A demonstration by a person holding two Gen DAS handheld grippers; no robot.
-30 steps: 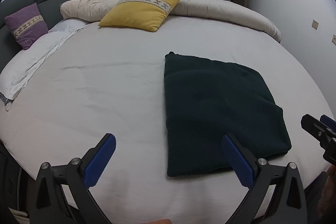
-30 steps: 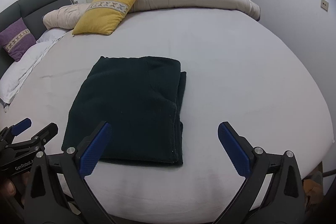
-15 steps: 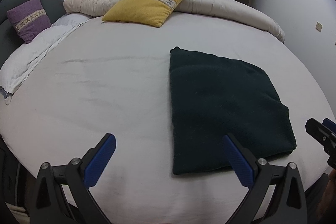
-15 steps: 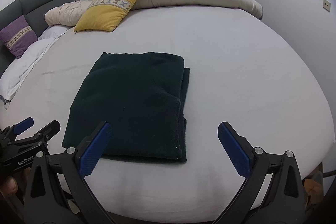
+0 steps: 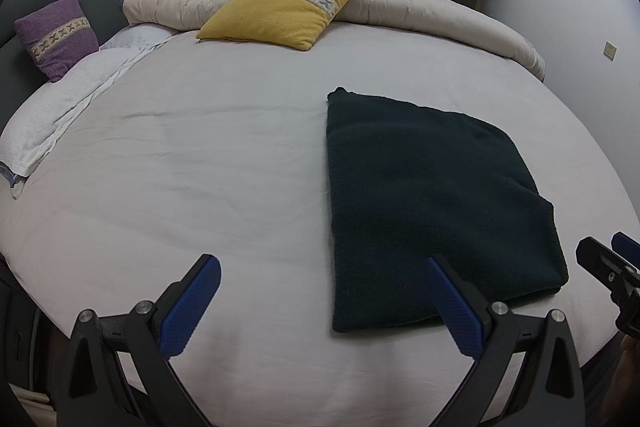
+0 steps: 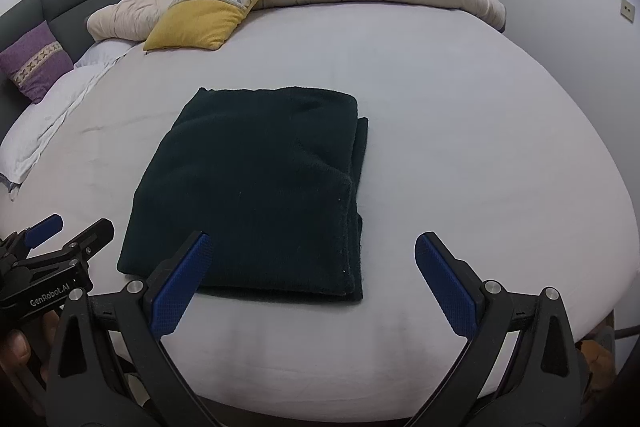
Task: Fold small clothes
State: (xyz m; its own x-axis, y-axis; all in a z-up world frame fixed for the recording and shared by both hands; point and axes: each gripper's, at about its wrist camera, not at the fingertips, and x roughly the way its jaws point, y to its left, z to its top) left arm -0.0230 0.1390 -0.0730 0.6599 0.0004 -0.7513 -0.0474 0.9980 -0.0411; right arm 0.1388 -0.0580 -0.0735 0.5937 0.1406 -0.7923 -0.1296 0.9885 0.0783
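Dark green knitted garment [image 6: 256,187], already folded into a thick rectangle, flat on the bed [image 6: 460,147] just ahead of both sets of jaws. Left gripper [image 5: 324,303] wide open and empty, its right-hand pad overlapping the garment's near edge in view, its left-hand pad over bare sheet; whether that pad touches cloth, impossible to tell. Right gripper [image 6: 312,279] likewise wide open, holding nothing, with the garment's near right corner lying between its jaws and slightly beyond them. Stacked layers showing along the edge toward the right jaws' side, stepped and not quite flush. Probably soft, limp and fairly light, with a fuzzy knit that ought to grip the textured blue pads well rather than slip; no stiffness to speak of, so likely to sag and unfold if lifted by one point only. Best taken at the two near corners, one in each set of jaws, pinching through all layers together so the stack does not shear apart; a shallow bite risks catching the top layer alone or dragging up the sheet beneath. Yellow cushion [image 6: 212,11] and purple cushion [image 6: 34,67] well beyond the jaws, far from any fold.
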